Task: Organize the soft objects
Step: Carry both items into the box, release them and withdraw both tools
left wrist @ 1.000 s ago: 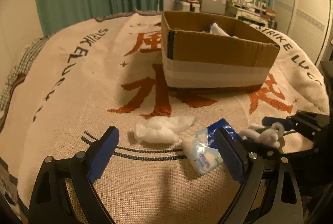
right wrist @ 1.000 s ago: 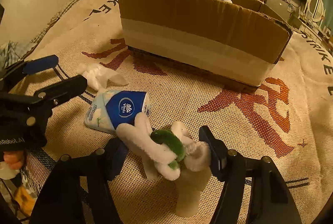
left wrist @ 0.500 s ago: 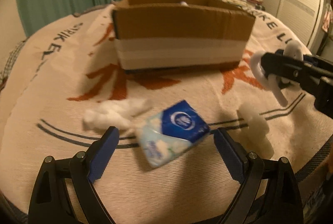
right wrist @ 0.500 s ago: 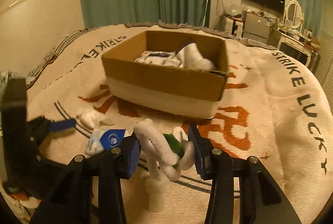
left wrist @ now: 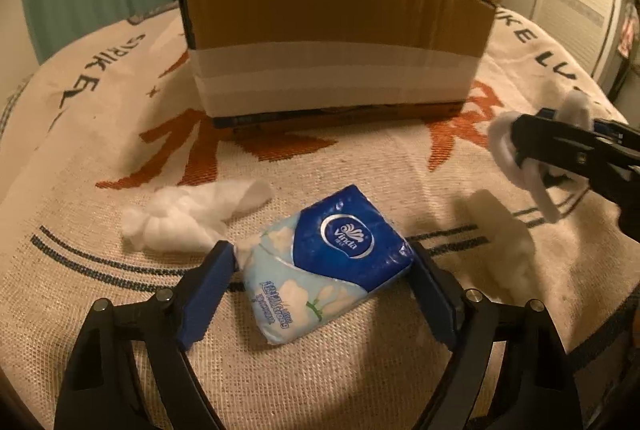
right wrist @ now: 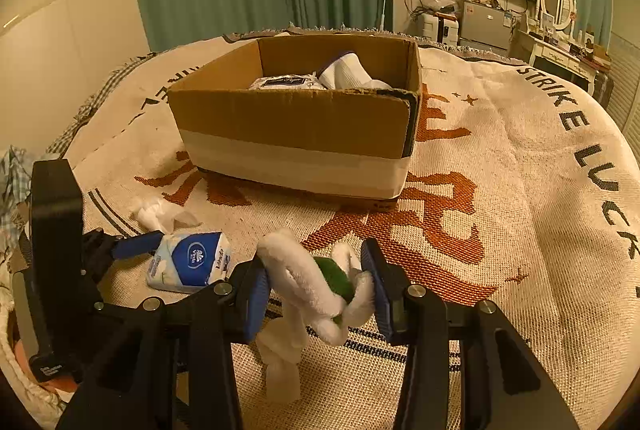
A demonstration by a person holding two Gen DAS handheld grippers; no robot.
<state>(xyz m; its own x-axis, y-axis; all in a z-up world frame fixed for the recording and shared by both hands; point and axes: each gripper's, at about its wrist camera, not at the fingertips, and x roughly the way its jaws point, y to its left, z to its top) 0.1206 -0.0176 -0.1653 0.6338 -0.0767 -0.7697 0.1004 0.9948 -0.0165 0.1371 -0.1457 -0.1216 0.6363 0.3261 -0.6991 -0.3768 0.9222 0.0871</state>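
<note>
Left gripper (left wrist: 322, 270) is down on the woven blanket (left wrist: 360, 382), its 2 blue pads set narrow against either side of the blue and white tissue pack (left wrist: 324, 266), which lies on the fabric between them; contact on both sides looks made, the pack resting tilted with its logo up. Just left of it, touching nothing, sits a wad of white cotton (left wrist: 188, 214). To the right, another white fluffy lump (left wrist: 504, 238) rests on the blanket. Over on the right, the right gripper (right wrist: 316, 290) is lifted above the blanket and clamped on a white plush toy (right wrist: 304, 290) with a green patch in its middle, loops of the toy spilling out above and below the pads. Far side of the scene: the cardboard box (right wrist: 296, 126) stands open on the blanket, well apart from both grippers, with a white sock (right wrist: 344, 72) and a flat dark-labelled packet (right wrist: 280, 82) already inside.
</note>
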